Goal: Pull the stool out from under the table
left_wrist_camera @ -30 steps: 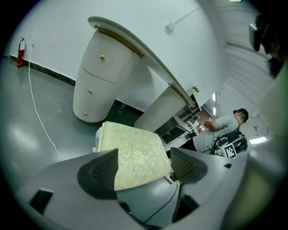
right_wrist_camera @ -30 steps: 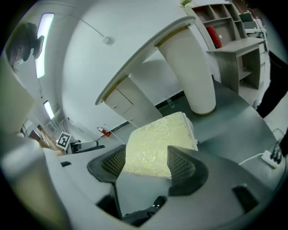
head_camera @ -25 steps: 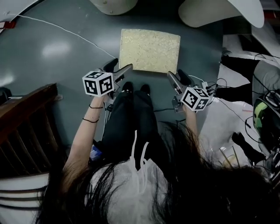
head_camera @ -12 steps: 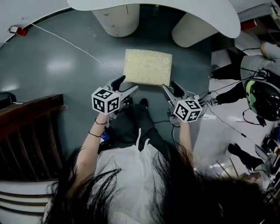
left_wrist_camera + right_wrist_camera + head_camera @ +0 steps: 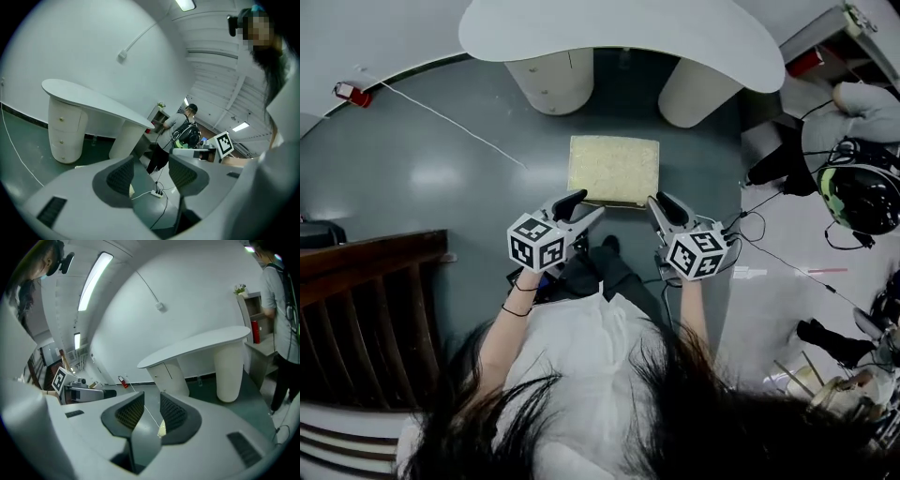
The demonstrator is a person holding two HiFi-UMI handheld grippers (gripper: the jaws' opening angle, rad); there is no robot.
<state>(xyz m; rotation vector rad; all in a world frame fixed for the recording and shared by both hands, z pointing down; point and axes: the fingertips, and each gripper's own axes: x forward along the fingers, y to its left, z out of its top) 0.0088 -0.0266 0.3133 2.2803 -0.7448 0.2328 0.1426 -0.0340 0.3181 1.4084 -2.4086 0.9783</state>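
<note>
Standing over the stool point(image 5: 613, 171), I hold my left claw point(image 5: 584, 206) and right claw point(image 5: 662, 201) by its near edge. Both claws' jaws are closing, a gap still open, nothing between them. The stool's square beige seat sits on the grey floor point(image 5: 441, 178) before the white table point(image 5: 619, 37), clear of the tabletop.

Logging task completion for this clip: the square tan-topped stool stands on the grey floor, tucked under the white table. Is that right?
Not quite. The head view shows the stool standing on the grey floor clear of the white table, out in front of its two pedestal legs, not tucked under it.
</note>
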